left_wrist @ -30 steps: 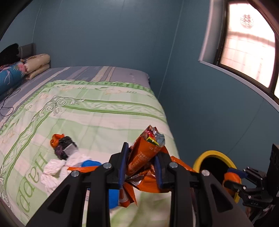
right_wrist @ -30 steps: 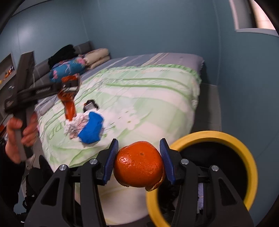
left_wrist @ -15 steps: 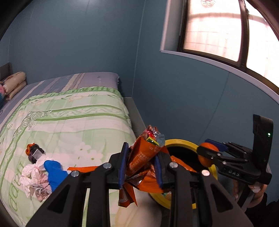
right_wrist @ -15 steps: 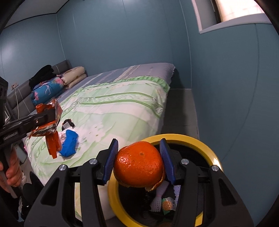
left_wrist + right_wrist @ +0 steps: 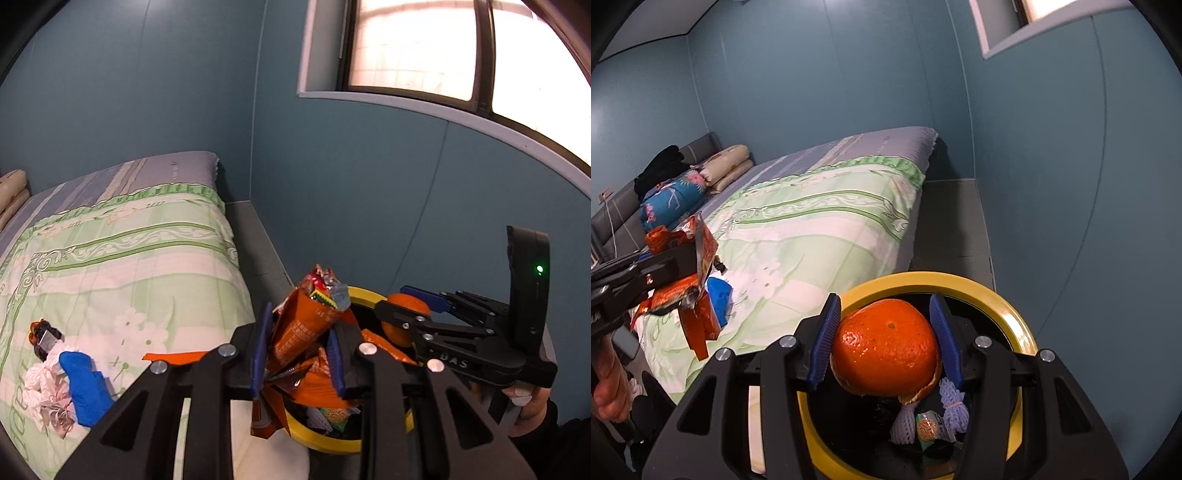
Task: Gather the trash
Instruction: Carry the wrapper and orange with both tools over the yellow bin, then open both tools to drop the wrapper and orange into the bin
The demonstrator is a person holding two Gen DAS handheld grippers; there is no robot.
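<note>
While the letters "DAS" are showing in white on the black body of the right claw [image 5: 413, 314], the print on the crumpled orange foil snack wrappers [image 5: 306, 332] is staying too small to read. The left claw [image 5: 297, 354] is clamping that bunch of wrappers between its blue pads, right over the round black trash bin with the yellow rim [image 5: 1015, 317]. The right claw [image 5: 886, 343] is squeezing a round orange fruit peel [image 5: 886, 347], glossy and dimpled, split along its lower edge, and is hanging above the bin's mouth. Compared with a second ago, both claws are now sitting over the bin instead of over the bed, and the bin's contents are coming into view: white foam fruit nets [image 5: 951, 400] and a small wrapper. On the green floral quilt [image 5: 820, 229] a blue crumpled piece [image 5: 85, 387] and white tissue wads [image 5: 44, 391] are lying together, touching, well apart from the bin.
</note>
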